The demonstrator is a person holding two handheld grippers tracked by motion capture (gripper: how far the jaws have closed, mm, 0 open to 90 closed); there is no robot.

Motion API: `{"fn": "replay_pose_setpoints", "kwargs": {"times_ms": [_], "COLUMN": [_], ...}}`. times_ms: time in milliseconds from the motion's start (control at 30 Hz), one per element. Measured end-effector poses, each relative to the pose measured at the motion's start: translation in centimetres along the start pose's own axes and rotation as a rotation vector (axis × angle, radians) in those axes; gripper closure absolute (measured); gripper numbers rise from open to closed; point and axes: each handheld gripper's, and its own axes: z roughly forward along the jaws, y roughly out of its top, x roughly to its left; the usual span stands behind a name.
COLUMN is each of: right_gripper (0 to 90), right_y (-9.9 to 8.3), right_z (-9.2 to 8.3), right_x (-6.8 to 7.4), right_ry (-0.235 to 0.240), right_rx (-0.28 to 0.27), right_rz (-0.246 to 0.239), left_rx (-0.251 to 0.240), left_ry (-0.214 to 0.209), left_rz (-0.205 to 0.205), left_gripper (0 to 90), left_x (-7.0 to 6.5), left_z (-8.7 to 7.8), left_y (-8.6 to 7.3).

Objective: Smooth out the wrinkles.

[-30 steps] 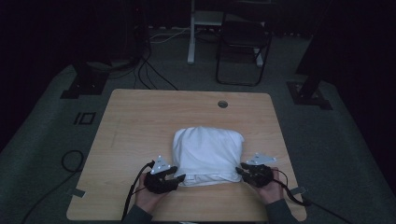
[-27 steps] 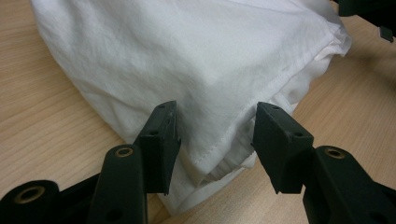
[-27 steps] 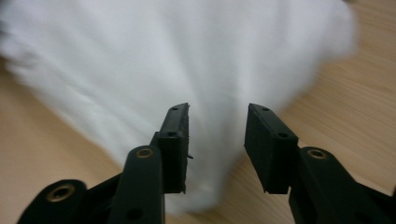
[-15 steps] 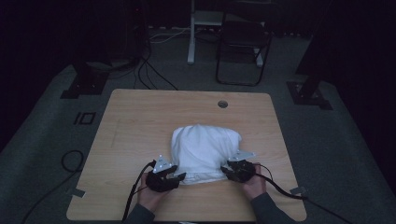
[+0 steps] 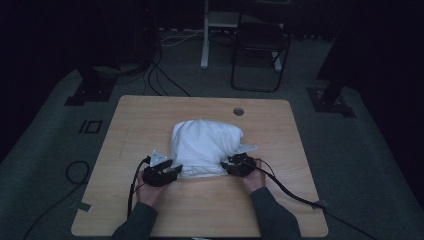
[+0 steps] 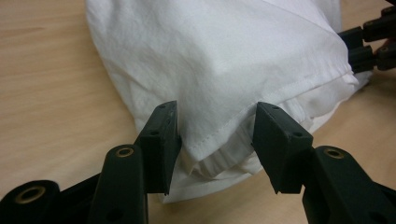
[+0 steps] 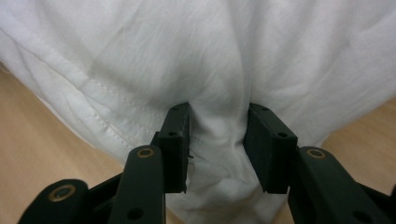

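A plump white pillow [image 5: 205, 142] in a white case lies at the middle of the wooden table [image 5: 145, 117]. My left gripper [image 5: 175, 170] is at its near left corner. In the left gripper view the jaws [image 6: 217, 140] straddle the hemmed edge of the pillow [image 6: 224, 60], with cloth filling the gap. My right gripper [image 5: 226, 165] is at the near right corner. Its jaws [image 7: 217, 140] pinch a bunched fold of the pillow [image 7: 210, 56]. The right gripper [image 6: 373, 42] also shows at the far corner in the left gripper view.
A round cable hole [image 5: 238, 111] sits near the table's far edge. Black cables trail from both grippers over the near edge. A dark chair [image 5: 260, 50] and stand feet are on the floor beyond the table. Bare wood lies left, right and in front of the pillow.
My right gripper has slid left along the pillow's near edge, squeezing the pillow narrower. My left gripper has shifted a little to the right. Both remain on the pillow.
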Motion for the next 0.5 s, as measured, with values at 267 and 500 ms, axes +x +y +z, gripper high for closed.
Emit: {"fn": "replay_pose_setpoints", "kwargs": {"times_ms": [267,500], "right_gripper": [43.7,39.9], "right_y": [0.2,-2.1], "right_z": [-0.6,-6.4], "right_x": [-0.7,-1.6], "right_ry": [-0.024,-0.076], "right_rx": [-0.056,-0.209], "right_rz": [0.030,0.129], "left_rx": [-0.056,-0.129], "left_ry": [0.011,0.071], "left_rz": [-0.014,-0.050], "left_gripper": [49.4,48.2], "left_x": [1.0,3.2], "left_z": [-1.3,-3.9], "left_y": [0.4,0.5]}}
